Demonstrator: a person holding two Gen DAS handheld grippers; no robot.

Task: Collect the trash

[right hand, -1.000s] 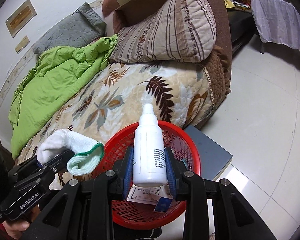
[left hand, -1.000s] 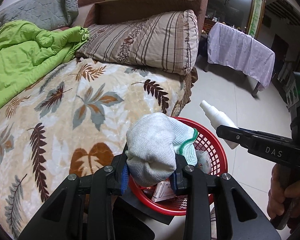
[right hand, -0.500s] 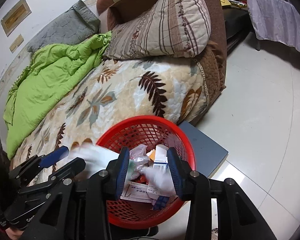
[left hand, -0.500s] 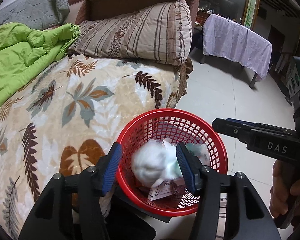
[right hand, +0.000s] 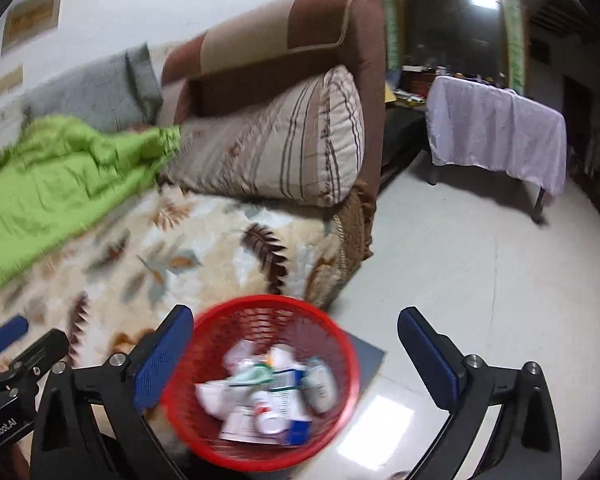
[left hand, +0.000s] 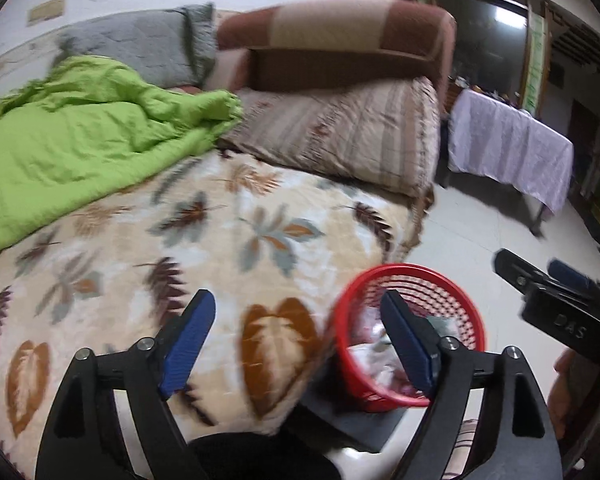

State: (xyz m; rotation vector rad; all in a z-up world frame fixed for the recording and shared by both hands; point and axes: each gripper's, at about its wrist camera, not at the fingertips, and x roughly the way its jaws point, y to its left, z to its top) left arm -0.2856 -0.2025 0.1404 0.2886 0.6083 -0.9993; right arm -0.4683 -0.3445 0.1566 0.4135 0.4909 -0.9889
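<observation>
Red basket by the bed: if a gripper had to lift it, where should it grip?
Probably the red basket's rim, from above on the floor side. The basket stands upright and open-topped, the mesh wall is thin enough to pinch, and the bed crowds the other side.

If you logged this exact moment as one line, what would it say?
left gripper: open, empty, jaws just opened | right gripper: open, empty, jaws just opened | red basket: on floor beside bed, holds trash
</observation>
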